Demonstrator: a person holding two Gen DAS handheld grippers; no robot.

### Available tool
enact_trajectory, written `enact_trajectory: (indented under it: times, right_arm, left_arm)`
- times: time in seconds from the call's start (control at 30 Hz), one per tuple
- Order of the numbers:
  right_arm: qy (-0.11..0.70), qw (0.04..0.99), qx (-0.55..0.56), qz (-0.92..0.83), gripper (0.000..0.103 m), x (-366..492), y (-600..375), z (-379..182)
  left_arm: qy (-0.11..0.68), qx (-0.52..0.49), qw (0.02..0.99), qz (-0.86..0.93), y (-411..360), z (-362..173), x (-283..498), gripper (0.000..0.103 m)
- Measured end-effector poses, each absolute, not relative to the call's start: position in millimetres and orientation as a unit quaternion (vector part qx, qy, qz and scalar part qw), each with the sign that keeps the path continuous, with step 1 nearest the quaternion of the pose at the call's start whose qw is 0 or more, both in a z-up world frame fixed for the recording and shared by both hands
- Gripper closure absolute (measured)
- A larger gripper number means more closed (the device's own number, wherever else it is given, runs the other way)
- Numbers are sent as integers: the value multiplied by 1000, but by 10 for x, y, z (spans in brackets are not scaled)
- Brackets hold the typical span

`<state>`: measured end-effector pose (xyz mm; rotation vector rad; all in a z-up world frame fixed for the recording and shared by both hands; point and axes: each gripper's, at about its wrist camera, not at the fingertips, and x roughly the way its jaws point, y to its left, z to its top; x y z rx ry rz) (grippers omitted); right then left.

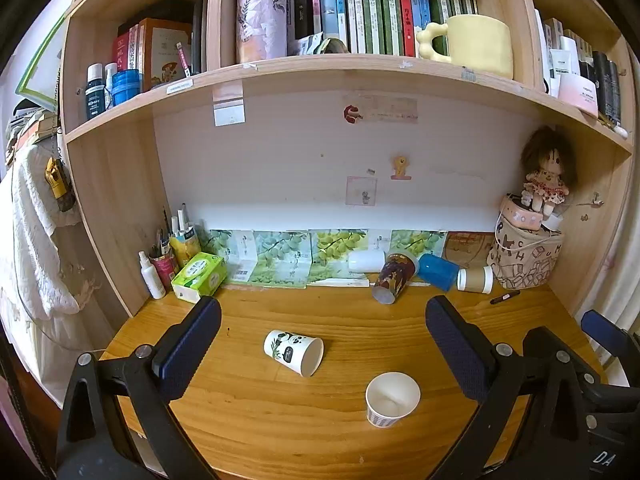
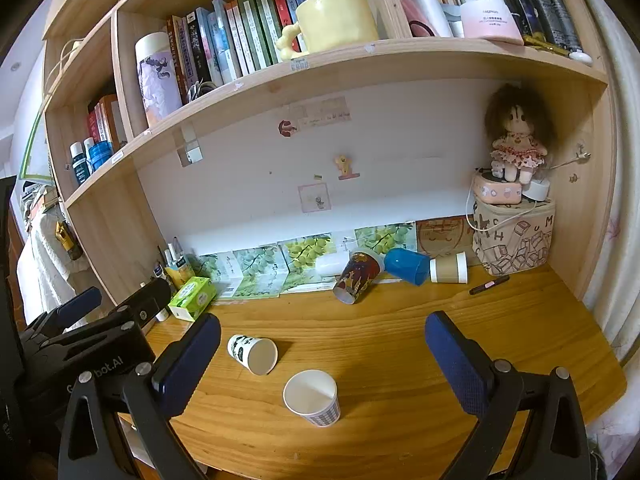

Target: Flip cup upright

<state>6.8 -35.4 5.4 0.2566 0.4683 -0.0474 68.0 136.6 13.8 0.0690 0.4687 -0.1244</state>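
- Lying on its side near the middle of the wooden worktop (image 1: 248, 312) is the panda-print cup (image 1: 293, 352), its open mouth turning toward the right and slightly toward the camera.
- The left tongs (image 1: 323, 342) are hanging above the front of the worktop with both blue-padded fingers spread wide, gripping nothing; in the left wrist view the panda-print cup is sitting between them, nearer the left finger.
- The right tongs (image 2: 322, 344) are likewise gaping wide and holding nothing, with the panda-print cup (image 2: 253, 354) showing just beside their left finger.
- A checked paper cup (image 1: 392, 399) is standing upright near the front of the worktop, right of the panda-print cup and apart from it, its white inside showing.
- Along the back of the worktop several more cups are lying tipped over: a dark patterned cup (image 1: 394, 278), a blue cup (image 1: 439, 271) and a brown cup (image 1: 475, 279), crowding close together.
- A green tissue box (image 1: 199, 277) is sitting at the back left, and a doll (image 1: 546, 178) is perching on a printed bag (image 1: 524, 258) at the back right.
- A pale yellow mug (image 1: 472, 44) is standing on the shelf above.
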Motion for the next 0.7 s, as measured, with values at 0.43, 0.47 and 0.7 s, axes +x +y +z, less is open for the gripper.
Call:
enact_trajectory:
  times: [0.43,0.47,0.7]
  right_arm:
    - [241,961,130,-22,1,158,-356,24]
    - [243,961,131,-22,1,160,-356,18]
    - [250,958,136,-29,1,166,-380,-8]
  left_arm:
    - [242,34,968,-62,1396,98,761,1]
    - [244,35,967,-62,1395,93,768,1]
    - [252,37,964,-69,1366,69,782,1]
